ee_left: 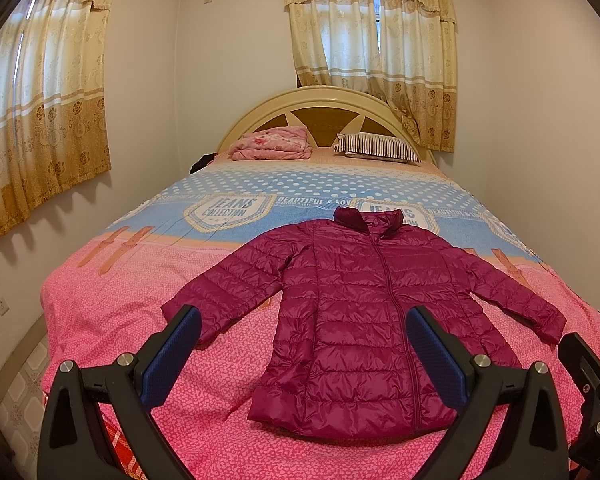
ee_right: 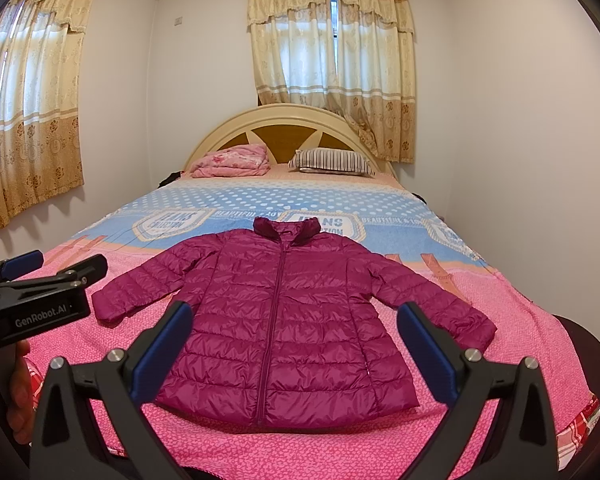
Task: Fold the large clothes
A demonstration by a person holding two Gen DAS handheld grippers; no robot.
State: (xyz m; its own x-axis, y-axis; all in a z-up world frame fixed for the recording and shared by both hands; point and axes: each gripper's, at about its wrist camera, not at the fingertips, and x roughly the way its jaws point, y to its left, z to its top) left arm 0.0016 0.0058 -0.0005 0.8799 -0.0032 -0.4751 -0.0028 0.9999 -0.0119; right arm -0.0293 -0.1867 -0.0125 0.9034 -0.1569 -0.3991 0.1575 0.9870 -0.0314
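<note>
Magenta quilted nylon fills the middle of both views: the puffer jacket [ee_left: 364, 320] lies flat on the bed [ee_left: 120, 320], front up, zipped closed, collar toward the headboard [ee_left: 324, 104] and hem toward you. Both sleeves are spread outward and angle down along the pink part of the bedspread, while the collar reaches onto the blue printed band.

Your left gripper [ee_left: 304, 354] hovers above the near end of the bed with its jaws spread wide and nothing between them. Seen from its camera, the jacket's lower body sits between the two blue-padded fingers [ee_left: 172, 356]; the left finger overlaps the cuff of the sleeve on that side, and the right finger crosses the body near the zipper. Whether either pad touches the fabric cannot be told.

Your right gripper [ee_right: 294, 346] is likewise released, jaws wide and holding nothing. From its camera the jacket's body lies centred between the fingers, the hem just ahead of them, and the right finger overlaps the sleeve on that side.

Beside it, at the left edge of the right wrist view, you can see the left gripper from the side, above the bedspread and clear of the sleeve cuff.

Farther off, a folded pink blanket [ee_left: 272, 144] and a striped pillow [ee_left: 376, 147] rest by the headboard.
</note>
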